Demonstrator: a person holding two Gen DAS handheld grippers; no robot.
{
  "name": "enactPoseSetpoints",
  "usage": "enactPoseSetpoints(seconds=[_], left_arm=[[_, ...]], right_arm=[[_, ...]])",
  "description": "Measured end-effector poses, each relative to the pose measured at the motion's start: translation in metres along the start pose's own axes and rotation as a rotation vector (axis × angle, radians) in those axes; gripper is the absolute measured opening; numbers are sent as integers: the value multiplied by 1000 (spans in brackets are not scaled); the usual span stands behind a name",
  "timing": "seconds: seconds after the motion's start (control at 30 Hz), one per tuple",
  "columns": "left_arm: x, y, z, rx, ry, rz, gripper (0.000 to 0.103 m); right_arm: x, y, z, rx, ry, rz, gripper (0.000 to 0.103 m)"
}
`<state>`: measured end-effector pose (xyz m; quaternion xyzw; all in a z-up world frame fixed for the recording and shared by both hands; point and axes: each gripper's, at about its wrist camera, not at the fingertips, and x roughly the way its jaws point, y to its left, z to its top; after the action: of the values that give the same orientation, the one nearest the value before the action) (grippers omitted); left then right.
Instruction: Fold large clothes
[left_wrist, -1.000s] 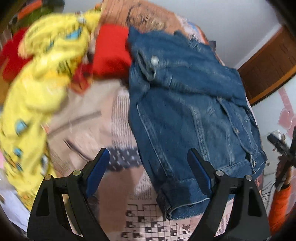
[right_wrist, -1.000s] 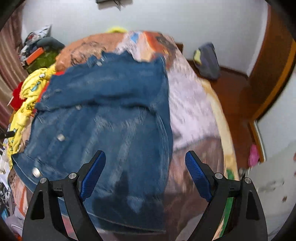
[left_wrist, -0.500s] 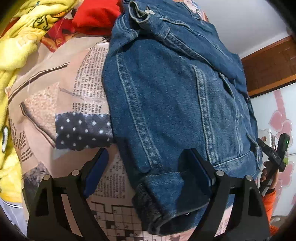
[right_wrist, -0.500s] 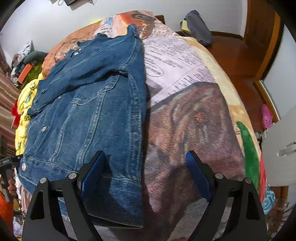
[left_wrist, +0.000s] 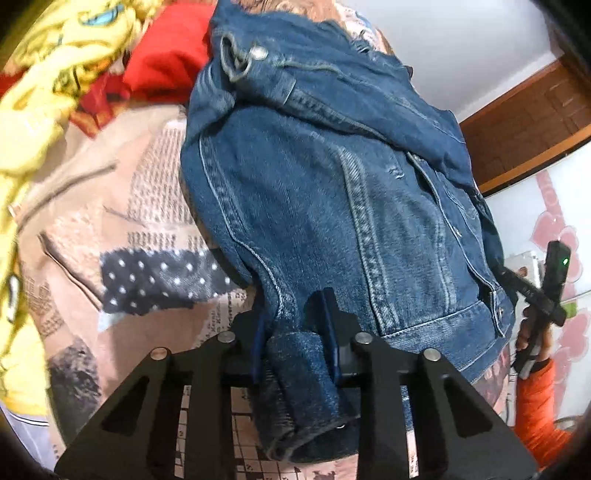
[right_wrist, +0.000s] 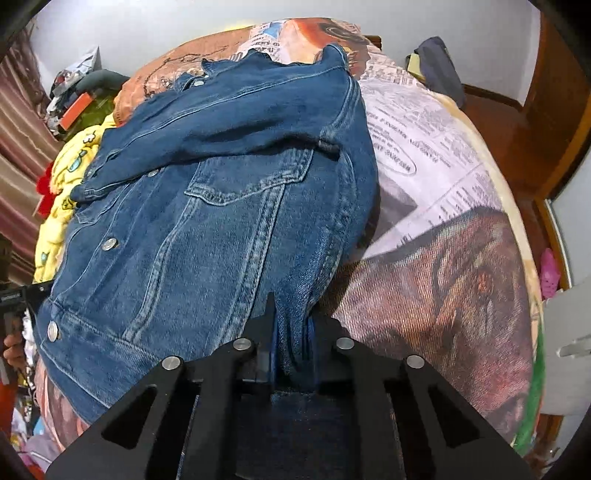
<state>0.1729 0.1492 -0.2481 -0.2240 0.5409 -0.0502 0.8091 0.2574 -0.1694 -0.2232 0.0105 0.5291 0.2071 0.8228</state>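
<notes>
While both grips sit at the near hem, notes as follows.

Denim jacket (left_wrist: 317, 206): lies spread, front up, on the bed; collar end far from the cameras, hem nearest; one sleeve folded across the chest below the collar.
Jacket detail: metal buttons run down the placket in the right wrist view (right_wrist: 109, 243); flapped chest pocket beside them.
Left hand-held gripper (left_wrist: 295, 332): jaws closing, with the rolled hem corner of the jacket bunched between the blue pads; cloth pressed on both sides.
Right hand-held gripper (right_wrist: 291, 350): clamped tight on a pinched fold of denim at the jacket's other hem corner.
Bed cover (right_wrist: 443, 258): newspaper-and-portrait print, under the jacket; bare stretch to the right in the right wrist view; polka-dot patch and crossword print beside the left gripper in the left wrist view.
Yellow garment (left_wrist: 44, 110): heaped at the bed's far left, blurred.
Red garment (left_wrist: 166, 62): between the yellow heap and the jacket's collar end, touching the jacket.
Person: orange sleeve (left_wrist: 535, 406) at the left wrist view's right edge, the hand gripping a black device.
Floor (right_wrist: 491, 122): wooden, beyond the bed's far right side.
</notes>
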Motion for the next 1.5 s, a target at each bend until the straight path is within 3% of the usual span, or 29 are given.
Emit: enactPoseSetpoints(seconds=[0.2,0.47,0.7,0.97,1.17,1.37,1.5], left_arm=[[-55,-20,20,82,-173,36,22],[-120,-49,71,140,-378,43,15],[-125,-41,129,86,-463,57,15],[-85,-20,198,19,-457,126,15],[-29,1,238,6,-399,203,15],[38,28,246,18,-289,314,19],[66,37,241,49,-228,366,26]], right_arm=[[-31,8,16,-39,-100,1,7],[-76,16,68,-40,-259,54,7],[-78,15,127,-29,-328,68,7],[-37,12,189,-6,-301,60,7],[22,2,219,22,-235,45,7],[80,-13,221,22,-140,17,7],[86,-12,218,-26,-146,4,9]])
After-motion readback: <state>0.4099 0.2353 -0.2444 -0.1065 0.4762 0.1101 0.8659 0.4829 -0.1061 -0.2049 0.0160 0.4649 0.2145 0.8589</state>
